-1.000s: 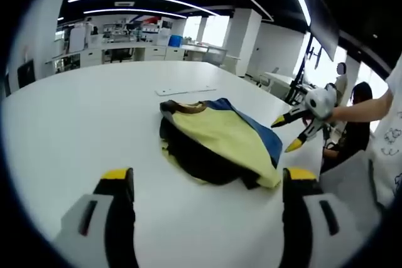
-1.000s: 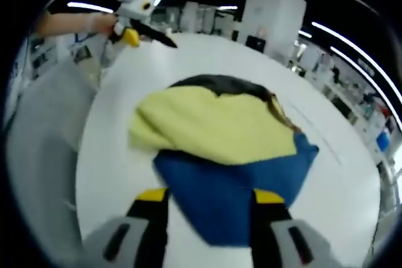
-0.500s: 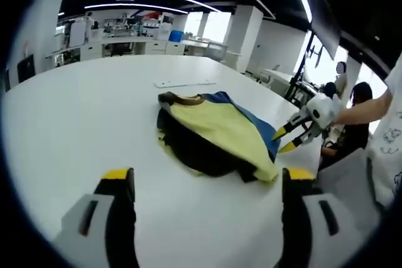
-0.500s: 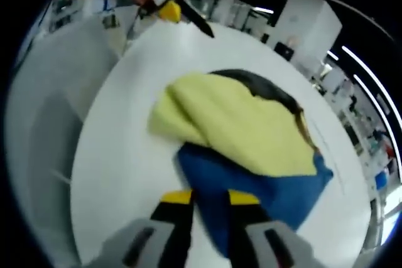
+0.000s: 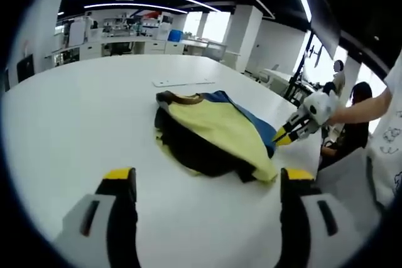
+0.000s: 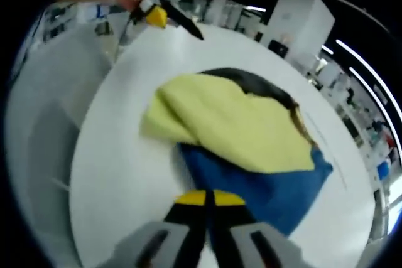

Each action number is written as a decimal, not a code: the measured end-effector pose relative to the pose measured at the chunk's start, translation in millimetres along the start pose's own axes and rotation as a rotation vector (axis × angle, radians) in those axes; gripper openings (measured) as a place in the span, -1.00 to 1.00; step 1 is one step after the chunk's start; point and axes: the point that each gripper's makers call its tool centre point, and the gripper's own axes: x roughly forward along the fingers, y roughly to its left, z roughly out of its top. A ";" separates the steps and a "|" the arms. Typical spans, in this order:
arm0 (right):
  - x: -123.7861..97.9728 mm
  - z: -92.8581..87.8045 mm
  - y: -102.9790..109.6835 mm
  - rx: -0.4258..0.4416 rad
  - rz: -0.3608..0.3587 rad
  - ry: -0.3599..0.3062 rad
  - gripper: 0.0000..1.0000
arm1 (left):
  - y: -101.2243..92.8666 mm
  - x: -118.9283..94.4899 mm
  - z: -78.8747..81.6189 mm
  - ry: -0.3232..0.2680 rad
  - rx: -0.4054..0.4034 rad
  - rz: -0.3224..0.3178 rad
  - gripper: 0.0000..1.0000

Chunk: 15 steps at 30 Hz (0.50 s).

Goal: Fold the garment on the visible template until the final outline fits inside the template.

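Compared with half a second earlier, the right gripper (image 6: 209,199) has brought its yellow-tipped fingers (image 6: 190,198) together, and they now pinch the blue edge of the garment (image 6: 242,136). Left gripper view: the left gripper (image 5: 207,183) hangs above the white counter (image 5: 75,111) with its fingers (image 5: 117,175) wide apart and nothing between them. The garment, a folded heap of yellow, black and blue cloth, lies near the counter's middle, well ahead of those fingers. A thin white strip (image 5: 183,82) lies on the counter just beyond the garment. At the right, the right gripper meets the garment's blue corner, and a seated person (image 5: 355,117) is visible behind it. Right gripper view: the left gripper appears at upper left, above the counter's far edge.
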 end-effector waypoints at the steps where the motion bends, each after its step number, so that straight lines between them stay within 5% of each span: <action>1: -3.1 2.2 -2.3 -0.004 -0.005 -0.006 -1.00 | -0.3 0.5 0.2 0.000 0.001 0.000 0.83; 15: -34.8 34.8 -42.8 0.007 -0.067 -0.074 -1.00 | -10.0 6.7 0.8 0.003 0.004 -0.024 0.81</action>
